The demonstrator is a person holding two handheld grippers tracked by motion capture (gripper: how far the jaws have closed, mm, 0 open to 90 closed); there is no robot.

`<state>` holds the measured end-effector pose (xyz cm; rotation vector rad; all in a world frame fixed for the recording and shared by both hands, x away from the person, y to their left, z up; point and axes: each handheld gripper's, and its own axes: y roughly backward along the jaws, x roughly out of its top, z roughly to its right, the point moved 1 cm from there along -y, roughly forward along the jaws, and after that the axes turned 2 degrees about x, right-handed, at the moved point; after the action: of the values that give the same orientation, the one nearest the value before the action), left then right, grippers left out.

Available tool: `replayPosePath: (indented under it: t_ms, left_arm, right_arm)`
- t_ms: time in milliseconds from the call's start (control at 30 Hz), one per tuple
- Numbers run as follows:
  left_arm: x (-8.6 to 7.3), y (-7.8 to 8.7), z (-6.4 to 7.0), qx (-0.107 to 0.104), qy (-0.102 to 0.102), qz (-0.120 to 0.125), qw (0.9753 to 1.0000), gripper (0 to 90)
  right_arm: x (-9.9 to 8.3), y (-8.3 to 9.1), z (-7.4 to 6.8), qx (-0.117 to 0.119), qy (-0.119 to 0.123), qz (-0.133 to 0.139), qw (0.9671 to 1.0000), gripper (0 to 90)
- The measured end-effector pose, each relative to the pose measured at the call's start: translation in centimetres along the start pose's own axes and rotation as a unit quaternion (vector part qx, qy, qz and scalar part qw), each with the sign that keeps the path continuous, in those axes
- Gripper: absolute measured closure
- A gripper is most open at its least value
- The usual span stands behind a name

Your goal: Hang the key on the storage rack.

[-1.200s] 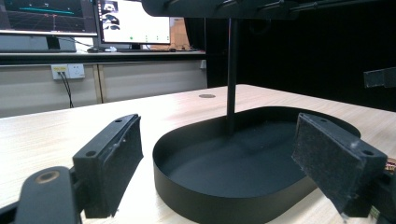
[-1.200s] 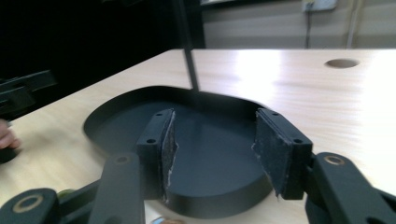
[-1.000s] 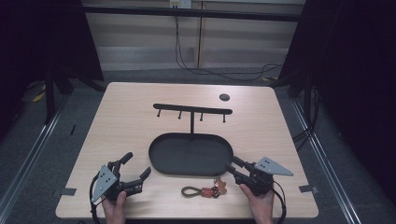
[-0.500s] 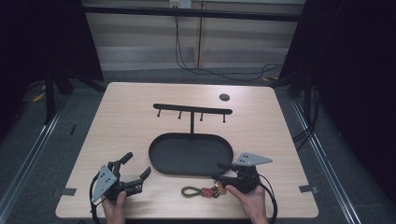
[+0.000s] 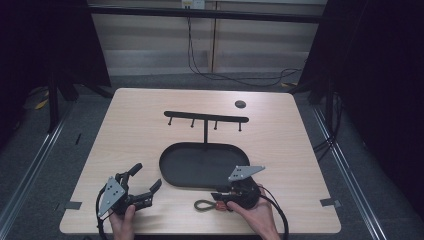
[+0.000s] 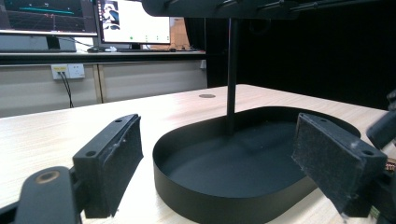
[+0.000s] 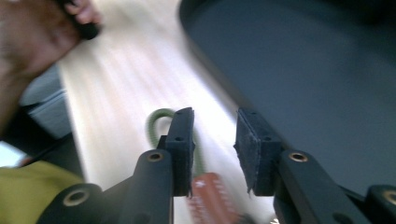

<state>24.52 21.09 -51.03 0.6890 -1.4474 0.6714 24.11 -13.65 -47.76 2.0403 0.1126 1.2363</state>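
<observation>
Strap [image 5: 207, 204], a green loop with an orange-red tag, lies flat on the table [image 5: 140, 130] just in front of the tray [image 5: 176, 170], off the near rim towards its right half. In the right gripper view we see the loop [image 7: 156, 123] beyond our jaws and the tag [image 7: 212, 196] low between them, all blurred.

Our right gripper [image 5: 220, 196] sits just right of the strap and just in front of the tray's near rim, pointing left along the table towards the tag. Its jaws stand partly apart with a narrow gap between the pads [image 7: 180, 149], and they pinch nothing; we cannot tell whether a pad touches the tag.

Our left gripper [image 5: 145, 184] rests left of the tray's near left corner, well apart from the strap, aimed at the tray. Its jaws are spread wide and empty; in the left gripper view the tray [image 6: 233, 205] fills the space between the two pads [image 6: 119, 168].

From the tray's far side rises a black post carrying a crossbar [image 5: 206, 118] with small pegs. Behind the tray, near the table's far edge and off to the right, lies a small dark disc [image 5: 240, 104]
</observation>
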Motion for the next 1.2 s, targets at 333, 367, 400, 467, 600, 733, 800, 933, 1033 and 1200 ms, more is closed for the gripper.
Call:
replayPosePath:
  t_ms: [333, 367, 400, 467, 600, 733, 800, 933, 1033, 1200]
  left_arm:
    - [0.0, 0.0, 0.0, 0.001, 0.000, 0.000, 1.0000, 15.7]
    - [0.0, 0.0, 0.0, 0.000, 0.000, 0.000, 1.0000, 15.7]
    - [0.0, 0.0, 0.0, 0.000, 0.000, 0.000, 1.0000, 15.7]
    - [0.0, 0.0, 0.0, 0.000, 0.000, 0.001, 1.0000, 15.7]
    - [0.0, 0.0, 0.0, 0.000, 0.000, 0.000, 1.0000, 15.7]
    - [0.0, 0.0, 0.0, 0.000, 0.000, 0.000, 1.0000, 15.7]
    - [0.0, 0.0, 0.0, 0.000, 0.000, 0.000, 1.0000, 15.7]
    - [0.0, 0.0, 0.0, 0.000, 0.000, 0.000, 1.0000, 15.7]
    - [0.0, 0.0, 0.0, 0.000, 0.001, 0.000, 1.0000, 15.7]
    - [0.0, 0.0, 0.0, 0.000, 0.000, 0.000, 1.0000, 15.7]
  right_arm:
    - [0.9, -1.7, -0.4, 0.017, 0.026, -0.063, 0.9975, 73.1]
    - [1.2, -2.0, -0.4, 0.016, 0.028, -0.084, 0.9959, 74.1]
    - [1.3, -2.1, -0.4, 0.017, 0.029, -0.091, 0.9952, 75.4]
    - [1.6, -2.3, -0.3, 0.022, 0.026, -0.106, 0.9938, 75.6]
    - [2.0, -2.8, -0.1, 0.020, 0.030, -0.134, 0.9903, 76.5]
    - [2.3, -3.4, -0.1, 0.026, 0.035, -0.156, 0.9868, 78.0]
    - [2.4, -3.9, -0.1, 0.032, 0.043, -0.172, 0.9837, 78.6]
    - [2.6, -4.5, -0.1, 0.028, 0.052, -0.199, 0.9782, 79.7]
    - [2.7, -4.7, -0.1, 0.029, 0.057, -0.206, 0.9765, 78.8]
    - [3.0, -4.8, -0.8, 0.009, 0.084, -0.226, 0.9704, 77.1]
